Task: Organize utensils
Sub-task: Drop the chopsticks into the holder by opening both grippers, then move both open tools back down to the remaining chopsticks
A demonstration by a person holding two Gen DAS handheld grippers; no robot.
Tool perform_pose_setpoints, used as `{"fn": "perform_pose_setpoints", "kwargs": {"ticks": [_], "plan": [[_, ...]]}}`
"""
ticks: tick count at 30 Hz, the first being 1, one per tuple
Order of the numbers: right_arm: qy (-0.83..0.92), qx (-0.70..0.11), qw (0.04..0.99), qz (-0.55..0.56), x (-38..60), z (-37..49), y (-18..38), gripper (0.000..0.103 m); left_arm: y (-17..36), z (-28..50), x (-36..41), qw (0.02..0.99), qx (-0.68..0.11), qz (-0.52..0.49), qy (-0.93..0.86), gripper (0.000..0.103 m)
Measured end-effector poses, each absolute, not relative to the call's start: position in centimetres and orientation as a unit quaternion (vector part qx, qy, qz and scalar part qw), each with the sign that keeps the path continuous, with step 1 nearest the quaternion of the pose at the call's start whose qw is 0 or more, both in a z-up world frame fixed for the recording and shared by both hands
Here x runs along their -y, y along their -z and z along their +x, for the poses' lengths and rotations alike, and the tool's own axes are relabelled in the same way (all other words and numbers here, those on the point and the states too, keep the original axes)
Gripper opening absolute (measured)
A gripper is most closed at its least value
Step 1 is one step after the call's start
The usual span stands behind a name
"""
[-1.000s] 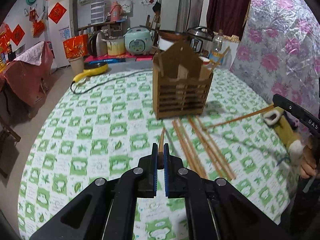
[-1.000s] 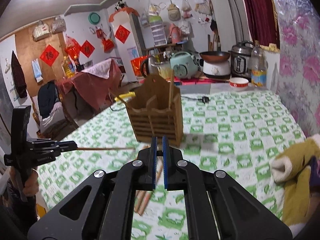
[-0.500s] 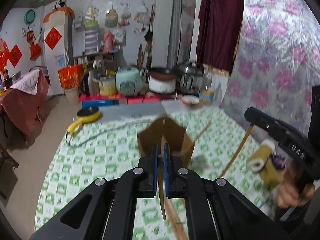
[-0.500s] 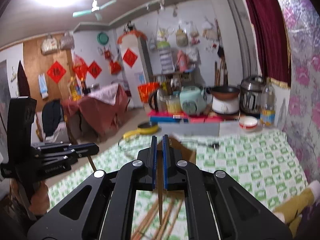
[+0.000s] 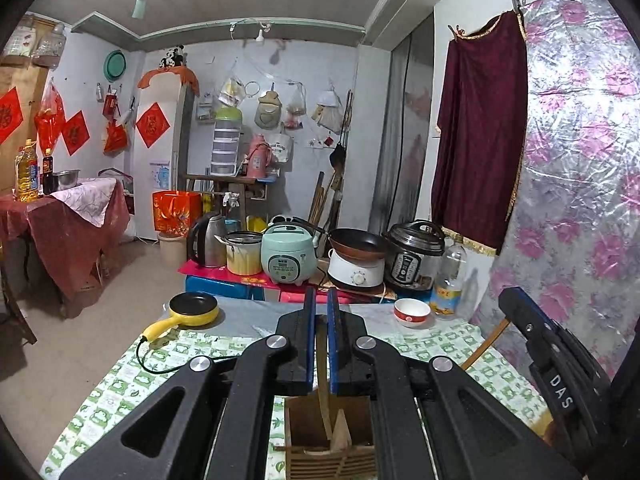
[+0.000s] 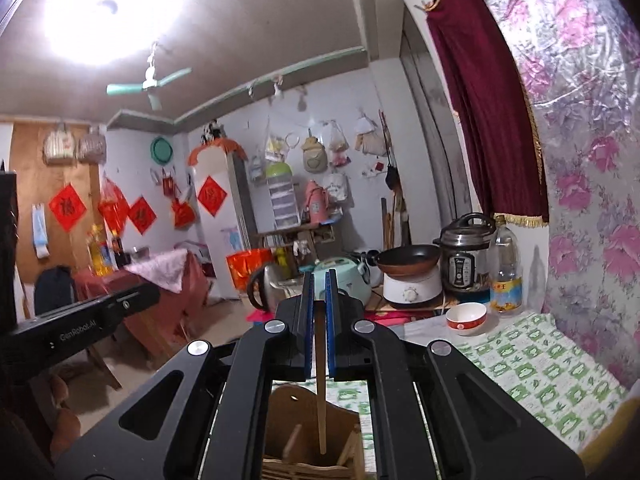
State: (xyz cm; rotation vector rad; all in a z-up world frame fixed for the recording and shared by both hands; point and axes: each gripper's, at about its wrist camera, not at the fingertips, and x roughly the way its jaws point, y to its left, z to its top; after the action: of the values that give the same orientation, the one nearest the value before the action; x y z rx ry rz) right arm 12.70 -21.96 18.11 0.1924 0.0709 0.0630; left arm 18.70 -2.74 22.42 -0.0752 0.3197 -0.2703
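Chopstick (image 5: pixel 322 364) between left fingers (image 5: pixel 308 344), hanging into wooden holder (image 5: pixel 329 440)

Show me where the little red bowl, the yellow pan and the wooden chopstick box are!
red bowl (image 5: pixel 412 312): left wrist view, white inside.
yellow pan (image 5: pixel 193 307): left wrist view, dark cooking surface.
wooden chopstick holder (image 6: pixel 294 424): right wrist view, back wall.

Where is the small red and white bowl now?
In both views the bowl stands at the table's far right, beside the plastic bottle, in front of the pressure cooker.
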Motion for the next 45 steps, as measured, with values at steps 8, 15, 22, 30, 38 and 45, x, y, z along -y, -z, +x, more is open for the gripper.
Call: {"fn": "perform_pose_setpoints", "kwargs": {"ticks": [8, 15, 22, 30, 38, 45], "plan": [[-0.059, -0.133, 0.984, 0.105, 21.8, 16.6, -15.4, 0.012, -17.2, 22.3, 3.2, 0.966, -0.221, -0.017, 0.132, 0.016], [-0.059, -0.132, 0.981, 0.129, 23.1, 15.7, -15.8, 0.027, -16.8, 22.0, 2.4, 0.969, -0.224, -0.009, 0.101, 0.092], [-0.049, -0.119, 0.985, 0.114, 22.9, 14.8, -16.2, 0.055, -17.3, 21.5, 1.8, 0.972, -0.224, -0.006, 0.073, 0.097], [-0.029, -0.131, 0.987, 0.086, 22.0, 14.3, -15.9, 0.069, -17.7, 21.6, 0.4, 0.972, -0.233, -0.019, 0.038, 0.097], [-0.014, -0.127, 0.989, 0.077, 22.3, 11.4, -16.3, 0.077, -18.5, 19.2, -1.1, 0.972, -0.227, -0.038, 0.042, 0.097], [-0.017, -0.132, 0.989, 0.061, 22.0, 7.7, -14.8, 0.089, -13.8, 15.1, -1.6, 0.970, -0.237, -0.009, 0.041, 0.097]]}}
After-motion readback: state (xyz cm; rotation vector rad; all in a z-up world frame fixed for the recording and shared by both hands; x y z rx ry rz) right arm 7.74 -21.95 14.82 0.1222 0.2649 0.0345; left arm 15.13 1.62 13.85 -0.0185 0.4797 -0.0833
